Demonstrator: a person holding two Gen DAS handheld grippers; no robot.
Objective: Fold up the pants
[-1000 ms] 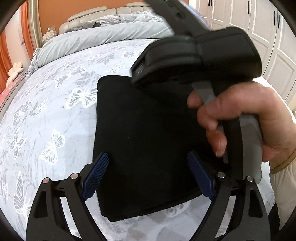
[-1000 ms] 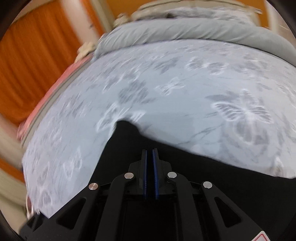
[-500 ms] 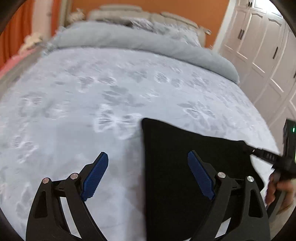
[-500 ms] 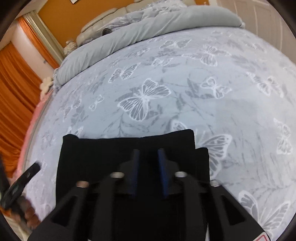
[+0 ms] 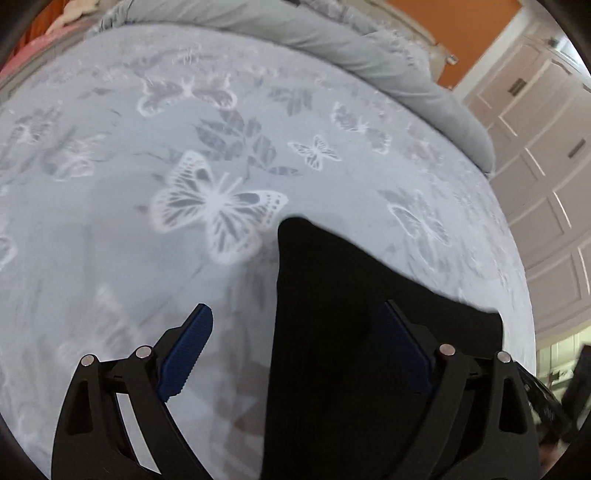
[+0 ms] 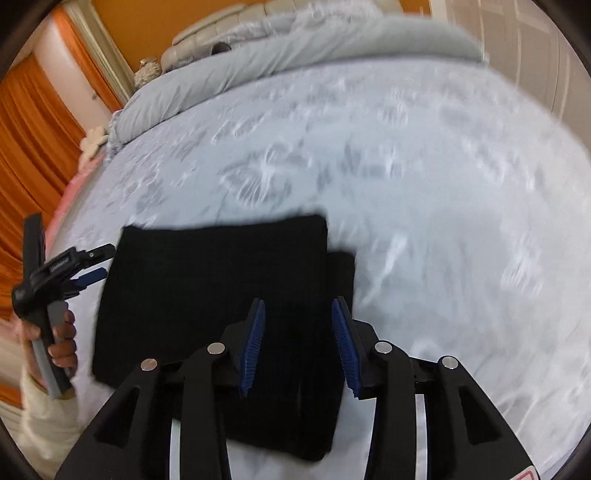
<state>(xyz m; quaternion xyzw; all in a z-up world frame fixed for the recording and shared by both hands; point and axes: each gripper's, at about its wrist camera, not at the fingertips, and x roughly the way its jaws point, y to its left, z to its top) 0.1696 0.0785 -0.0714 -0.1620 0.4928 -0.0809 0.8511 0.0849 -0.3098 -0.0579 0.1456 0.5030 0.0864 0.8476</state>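
1. Black knit fabric fills the near field in both wrist views: the folded pants (image 6: 221, 295) lie flat on the bed (image 6: 443, 221), a compact dark rectangle with a lower layer peeking out along its right edge.

2. Our right gripper (image 6: 298, 343) hovers directly over the near right part of the pants, its blue-padded fingers (image 6: 253, 347) apart with nothing between them; whether they touch the cloth below we cannot tell.

3. Our left gripper (image 5: 299, 354) also has its fingers spread wide and empty. The left edge of the pants (image 5: 351, 332) runs up between them, so one pad sits over bare bedspread and the other over the fabric.

4. From the right wrist view, the left gripper (image 6: 88, 275) appears just beside the bundle's left edge, held in the left hand (image 6: 61, 339).

5. The relation we judge to matter: the bundle's long axis runs left to right across us, between the two grippers, with the right one above the cloth and nearer its middle. The fold looks essentially done, apart from perhaps squaring the offset lower layer.

6. Farther off, the butterfly-print bedspread (image 5: 218, 206) stretches to a rolled grey duvet (image 6: 295, 62); beyond it, a headboard (image 6: 258, 14) and orange curtains (image 6: 29, 122).
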